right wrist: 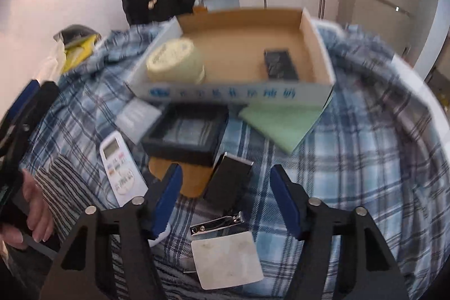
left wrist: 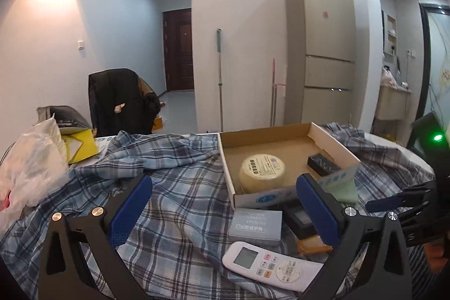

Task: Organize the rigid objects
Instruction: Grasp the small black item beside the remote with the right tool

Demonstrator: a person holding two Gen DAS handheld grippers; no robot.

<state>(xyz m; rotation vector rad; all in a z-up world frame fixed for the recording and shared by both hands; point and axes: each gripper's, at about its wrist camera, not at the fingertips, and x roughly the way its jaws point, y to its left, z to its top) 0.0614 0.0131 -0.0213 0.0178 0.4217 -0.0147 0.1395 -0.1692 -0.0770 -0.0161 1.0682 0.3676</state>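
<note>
Below centre of the right wrist view, your right gripper [right wrist: 225, 198] hangs half open, holding nothing, around a dark box [right wrist: 229, 182] on the plaid cloth [right wrist: 351, 159]. Next, judge it needs squeezing, then lifting into the tray [right wrist: 233, 94]. Your left gripper [left wrist: 222, 212] gapes empty.

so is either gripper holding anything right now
No, neither. The left gripper and right gripper are both open, pads touching nothing, above the checked cloth.

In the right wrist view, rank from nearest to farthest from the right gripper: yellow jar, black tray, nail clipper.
1. Nail clipper, between the right gripper's fingers.
2. Black tray, ahead on the cloth.
3. Yellow jar, in the cardboard box, left end.
</note>
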